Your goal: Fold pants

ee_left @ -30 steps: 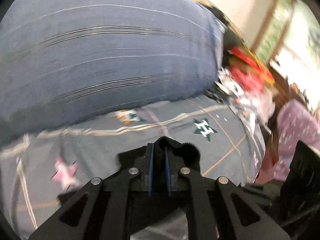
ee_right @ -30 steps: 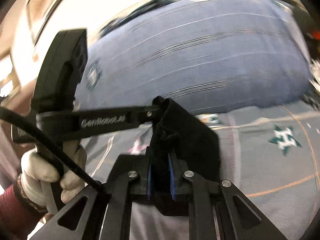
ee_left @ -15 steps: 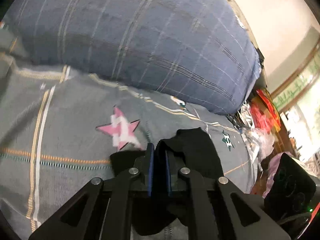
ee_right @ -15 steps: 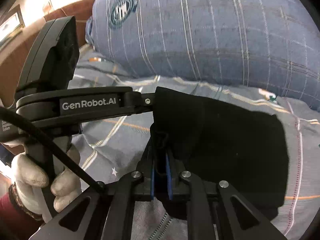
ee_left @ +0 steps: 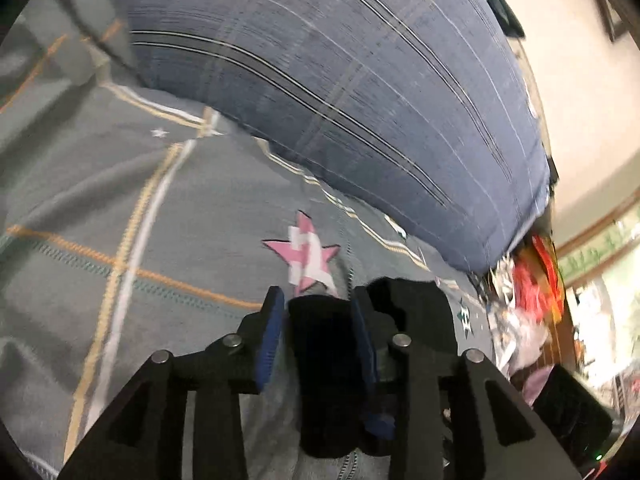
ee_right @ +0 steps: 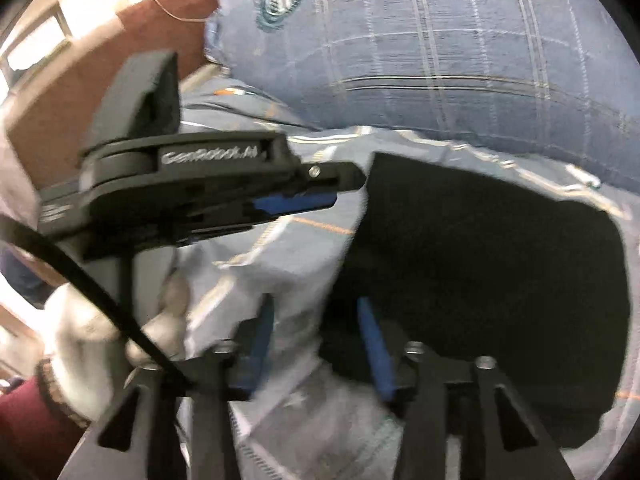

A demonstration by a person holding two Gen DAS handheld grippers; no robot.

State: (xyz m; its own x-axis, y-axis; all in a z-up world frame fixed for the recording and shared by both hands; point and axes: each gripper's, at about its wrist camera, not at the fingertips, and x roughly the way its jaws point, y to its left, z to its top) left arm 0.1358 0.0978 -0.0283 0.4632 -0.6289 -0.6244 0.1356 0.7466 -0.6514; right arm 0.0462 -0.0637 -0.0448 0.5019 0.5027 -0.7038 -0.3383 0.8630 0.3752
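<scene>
The left wrist view is showing us letting go: we are opening our left gripper (ee_left: pixel 318 312) with a dark bunch of the pants (ee_left: pixel 324 364) sitting loose between its blue pads, because the fold is laid down on the bed (ee_left: pixel 80 216) near the big blue pillow (ee_left: pixel 360 92). We are also opening our right gripper (ee_right: pixel 316 332), which is freeing the near edge of the pants (ee_right: pixel 488 272); these are lying flat as a black rectangle in front of the pillow (ee_right: pixel 460 40).
</scene>
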